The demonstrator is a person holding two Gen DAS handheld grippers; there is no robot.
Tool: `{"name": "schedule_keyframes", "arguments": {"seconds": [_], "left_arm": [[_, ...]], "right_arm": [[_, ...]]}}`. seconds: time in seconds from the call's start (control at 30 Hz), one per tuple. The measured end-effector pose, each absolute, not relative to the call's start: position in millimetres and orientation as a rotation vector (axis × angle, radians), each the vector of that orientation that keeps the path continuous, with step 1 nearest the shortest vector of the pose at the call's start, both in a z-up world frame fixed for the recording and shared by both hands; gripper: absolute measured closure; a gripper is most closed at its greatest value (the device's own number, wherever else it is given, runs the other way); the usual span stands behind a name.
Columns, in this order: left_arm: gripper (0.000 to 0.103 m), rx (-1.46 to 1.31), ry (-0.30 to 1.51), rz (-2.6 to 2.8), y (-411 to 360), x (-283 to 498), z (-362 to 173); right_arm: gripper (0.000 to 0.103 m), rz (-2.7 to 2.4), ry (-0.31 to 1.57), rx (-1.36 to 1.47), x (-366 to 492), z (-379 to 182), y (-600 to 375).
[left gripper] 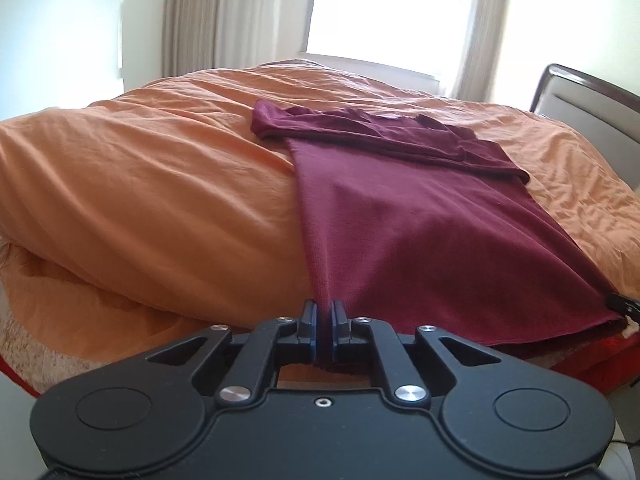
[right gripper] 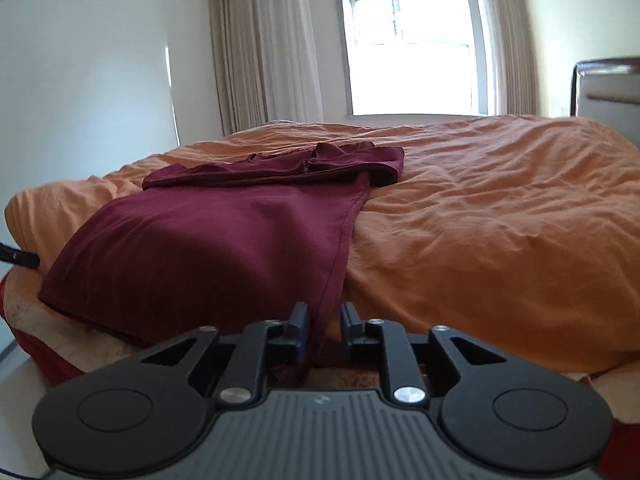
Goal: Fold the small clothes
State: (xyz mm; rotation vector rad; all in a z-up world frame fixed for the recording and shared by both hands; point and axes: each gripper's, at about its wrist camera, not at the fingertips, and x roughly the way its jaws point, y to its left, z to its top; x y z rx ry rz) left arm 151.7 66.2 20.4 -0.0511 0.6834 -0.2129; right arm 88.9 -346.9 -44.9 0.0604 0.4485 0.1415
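pinching the hem corner, left gripper (left gripper: 324, 312) is nearly clenched on the maroon shirt (left gripper: 420, 232), which lies on the orange duvet (left gripper: 140, 184) with its sleeves folded in across the top. right gripper (right gripper: 324, 316) has its jaws parted, the other corner loose between them, probably to let the shirt lie flat.

One maroon garment (left gripper: 420, 240) — one orange duvet (left gripper: 140, 184) — two grippers — one window (right gripper: 412, 48).
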Motion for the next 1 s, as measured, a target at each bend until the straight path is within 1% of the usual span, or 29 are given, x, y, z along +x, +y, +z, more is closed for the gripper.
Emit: {"name": "schedule_keyframes", "arguments": {"seconds": [0.03, 0.07, 0.1, 0.13, 0.17, 0.2, 0.23, 0.27, 0.3, 0.33, 0.4, 0.43, 0.47, 0.83, 1.0], "left_arm": [[0.088, -0.047, 0.679, -0.22, 64.8, 150.2, 19.3], [0.08, -0.04, 0.672, -0.234, 63.2, 148.6, 18.4], [0.07, -0.03, 0.663, -0.246, 60.7, 147.4, 17.2], [0.066, -0.019, 0.652, -0.254, 58.2, 145.9, 16.4], [0.056, -0.007, 0.642, -0.261, 55.8, 145.0, 15.2], [0.047, 0.003, 0.634, -0.263, 54.2, 143.8, 14.5], [0.043, 0.014, 0.626, -0.265, 53.3, 143.1, 13.8], [0.036, 0.025, 0.617, -0.265, 51.5, 142.1, 13.2], [0.029, 0.034, 0.612, -0.264, 50.2, 141.9, 12.6], [0.025, 0.042, 0.607, -0.262, 49.2, 142.4, 12.1], [0.006, 0.048, 0.606, -0.245, 47.7, 144.5, 10.9], [0.002, 0.048, 0.615, -0.235, 47.1, 146.0, 10.2], [0.001, 0.045, 0.621, -0.228, 47.4, 147.8, 9.6], [0.001, 0.07, 0.651, -0.193, 45.4, 160.2, 2.7], [0.001, 0.04, 0.682, -0.201, 47.9, 163.2, -0.4]], "right_arm": [[0.054, 0.142, 0.439, 0.019, 87.0, -43.6, -342.7], [0.043, 0.148, 0.427, -0.017, 85.6, -42.3, -338.9], [0.039, 0.164, 0.415, -0.049, 84.1, -40.7, -335.1], [0.032, 0.186, 0.402, -0.086, 82.8, -38.4, -329.3], [0.025, 0.204, 0.39, -0.121, 81.4, -36.8, -323.2], [0.021, 0.221, 0.377, -0.158, 80.9, -36.3, -317.3], [0.013, 0.241, 0.361, -0.207, 80.2, -36.6, -308.7], [0.007, 0.261, 0.346, -0.255, 79.9, -37.9, -299.9], [0.005, 0.278, 0.332, -0.305, 79.9, -40.3, -289.2], [0.002, 0.285, 0.322, -0.351, 81.0, -43.2, -279.1], [0.001, 0.285, 0.306, -0.436, 84.3, -51.3, -258.3], [0.0, 0.29, 0.302, -0.461, 86.5, -55.4, -249.6], [0.0, 0.298, 0.302, -0.476, 88.8, -59.3, -242.1], [0.0, 0.265, 0.301, -0.661, 101.8, -104.4, -196.2], [0.0, 0.146, 0.255, -0.83, 105.0, -131.7, -178.8]]}}
